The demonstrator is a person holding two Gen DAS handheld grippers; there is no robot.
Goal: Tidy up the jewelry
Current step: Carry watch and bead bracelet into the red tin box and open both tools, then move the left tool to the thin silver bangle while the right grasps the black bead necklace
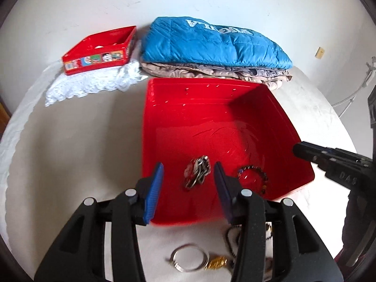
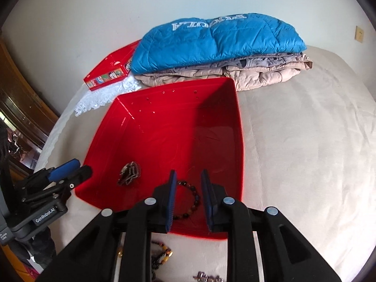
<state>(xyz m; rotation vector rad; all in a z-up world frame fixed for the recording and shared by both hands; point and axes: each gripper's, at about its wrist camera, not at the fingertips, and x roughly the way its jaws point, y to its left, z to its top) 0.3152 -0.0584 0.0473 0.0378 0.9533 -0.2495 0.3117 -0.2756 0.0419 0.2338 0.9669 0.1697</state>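
The red bin (image 1: 218, 127) on the bed holds 2 items: a metal chain bundle (image 1: 197, 172), long axis running near-to-far, and a beaded bracelet (image 2: 190, 199) lying flat beside it. The left gripper (image 1: 189, 188) hovers over the bundle, spread wide and empty. The right gripper (image 2: 189, 199), parted and empty, straddles the bracelet.

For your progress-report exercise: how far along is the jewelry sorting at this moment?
Done: a metal chain piece and a beaded bracelet lie inside the red bin. In hand: nothing; the left gripper and right gripper are both open above the bin. Left: a silver ring, a gold piece and beads on the bed in front of the bin.
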